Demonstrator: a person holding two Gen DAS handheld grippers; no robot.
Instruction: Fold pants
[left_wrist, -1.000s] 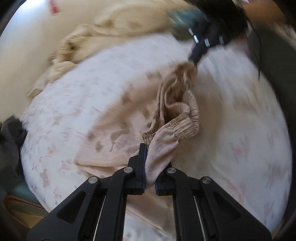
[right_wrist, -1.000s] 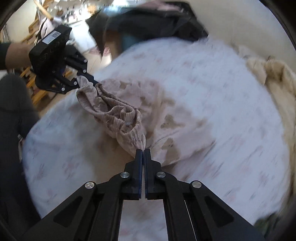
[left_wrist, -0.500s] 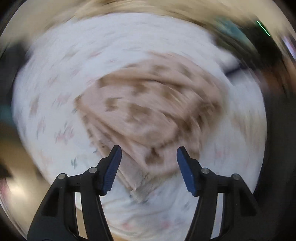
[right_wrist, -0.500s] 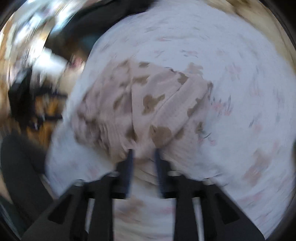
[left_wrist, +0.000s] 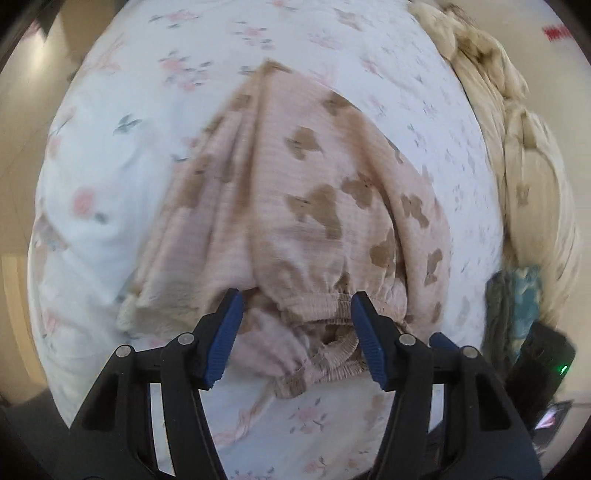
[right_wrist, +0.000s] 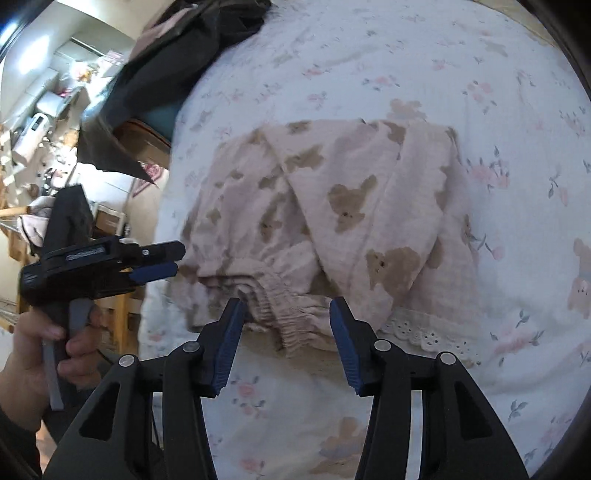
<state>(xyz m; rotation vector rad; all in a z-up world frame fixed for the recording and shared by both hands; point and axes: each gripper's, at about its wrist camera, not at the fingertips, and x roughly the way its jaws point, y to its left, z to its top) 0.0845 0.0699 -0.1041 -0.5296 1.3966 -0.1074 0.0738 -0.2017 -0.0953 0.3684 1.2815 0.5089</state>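
The pink pants (left_wrist: 310, 206) with brown bear prints lie folded in a loose bundle on the floral bed sheet (left_wrist: 110, 177). Their gathered elastic waistband faces my left gripper (left_wrist: 297, 321), which is open and empty just over it. In the right wrist view the pants (right_wrist: 354, 206) lie ahead of my open, empty right gripper (right_wrist: 286, 326), with the waistband between its fingers and a lace hem (right_wrist: 424, 332) at the right. The left gripper (right_wrist: 159, 260) also shows there at the left, held by a hand.
A cream blanket (left_wrist: 517, 129) is bunched along the right side of the bed. Dark clothing (right_wrist: 192, 55) lies at the far end of the bed. A teal and dark item (left_wrist: 517, 310) sits at the bed's right edge. A cluttered room lies beyond the bed's left edge.
Both grippers held the waistband up a second ago. They have let go and opened, and the pants now lie on the bed. Both cameras swung round to face the bundle.
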